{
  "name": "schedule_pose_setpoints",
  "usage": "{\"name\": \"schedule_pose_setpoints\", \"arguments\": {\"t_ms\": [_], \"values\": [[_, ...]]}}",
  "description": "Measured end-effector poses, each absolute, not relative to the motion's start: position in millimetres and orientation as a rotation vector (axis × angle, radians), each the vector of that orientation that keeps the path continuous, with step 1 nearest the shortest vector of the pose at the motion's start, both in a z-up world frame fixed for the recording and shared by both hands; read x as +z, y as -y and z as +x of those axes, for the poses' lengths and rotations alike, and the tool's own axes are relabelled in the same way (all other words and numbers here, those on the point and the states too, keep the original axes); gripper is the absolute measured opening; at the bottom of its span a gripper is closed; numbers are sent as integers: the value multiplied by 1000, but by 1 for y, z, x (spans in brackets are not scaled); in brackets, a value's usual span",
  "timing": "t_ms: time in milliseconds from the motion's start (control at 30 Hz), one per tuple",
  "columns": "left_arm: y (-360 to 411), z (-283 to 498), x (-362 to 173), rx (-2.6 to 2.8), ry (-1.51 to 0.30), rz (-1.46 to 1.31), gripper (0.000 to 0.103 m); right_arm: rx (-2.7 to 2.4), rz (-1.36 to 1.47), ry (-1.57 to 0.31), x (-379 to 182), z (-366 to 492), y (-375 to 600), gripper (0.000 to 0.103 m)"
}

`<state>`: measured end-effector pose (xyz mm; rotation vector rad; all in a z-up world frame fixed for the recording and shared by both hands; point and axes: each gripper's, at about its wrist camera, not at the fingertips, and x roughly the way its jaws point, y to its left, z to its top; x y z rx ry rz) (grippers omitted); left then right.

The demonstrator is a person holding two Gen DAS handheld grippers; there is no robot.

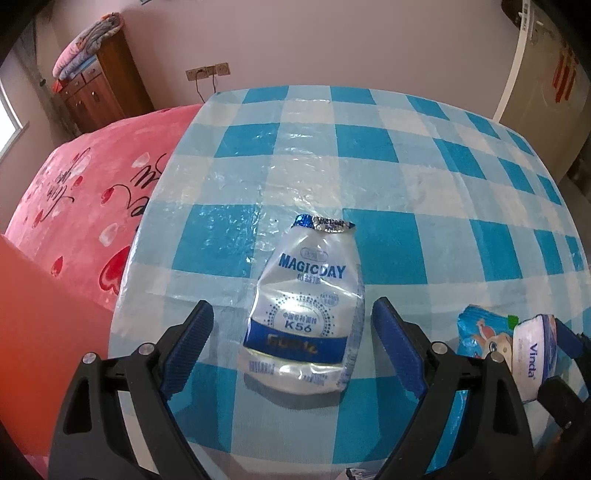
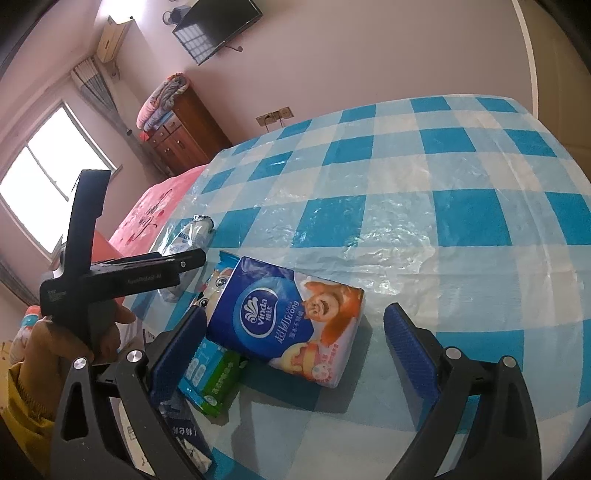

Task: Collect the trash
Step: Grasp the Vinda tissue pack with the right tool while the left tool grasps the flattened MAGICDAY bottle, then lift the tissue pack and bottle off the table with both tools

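Pale pink walls, a bright window [image 2: 55,177], a wooden cabinet [image 2: 184,129], a wall-mounted television [image 2: 218,27].

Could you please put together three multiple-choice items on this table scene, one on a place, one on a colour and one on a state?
1. Where does the crushed bottle lie relative to the left gripper?
A. Between its open fingers, on the table
B. Lifted off the table in its grip
C. Far off beside the wooden cabinet

2. What colours is the tablecloth?
A. Red and yellow stripes
B. Blue and white checks
C. Plain green

3. What is the state of the right gripper?
A. Shut on the tissue pack
B. Shut on nothing
C. Open, with the tissue pack lying between its fingers

Answers: 1 A, the bottle lies flat on the cloth with a gap to each pad. 2 B, the checks show in both views. 3 C, the right pad stands clear of the pack.
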<state>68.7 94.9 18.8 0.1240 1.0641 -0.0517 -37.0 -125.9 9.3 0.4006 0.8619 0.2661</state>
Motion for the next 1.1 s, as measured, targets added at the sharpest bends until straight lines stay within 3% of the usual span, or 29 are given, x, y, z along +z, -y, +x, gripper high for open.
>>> {"name": "schedule_pose_setpoints", "arguments": {"t_ms": [67, 233, 367, 767, 867, 1100], "values": [[-96, 71, 17, -47, -1071, 117, 79, 269, 402, -861, 9, -34, 125, 95], [-97, 72, 17, -60, -1070, 91, 74, 276, 405, -862, 7, -29, 123, 95], [-94, 69, 19, -66, -1052, 93, 62, 282, 410, -859, 6, -29, 123, 95], [-97, 62, 21, -59, -1037, 54, 62, 273, 391, -857, 7, -30, 123, 95], [-99, 59, 22, -62, -1029, 35, 62, 273, 384, -855, 7, -30, 123, 87], [-105, 50, 29, -71, -1003, -8, 62, 264, 367, -854, 8, -32, 125, 85]]}}
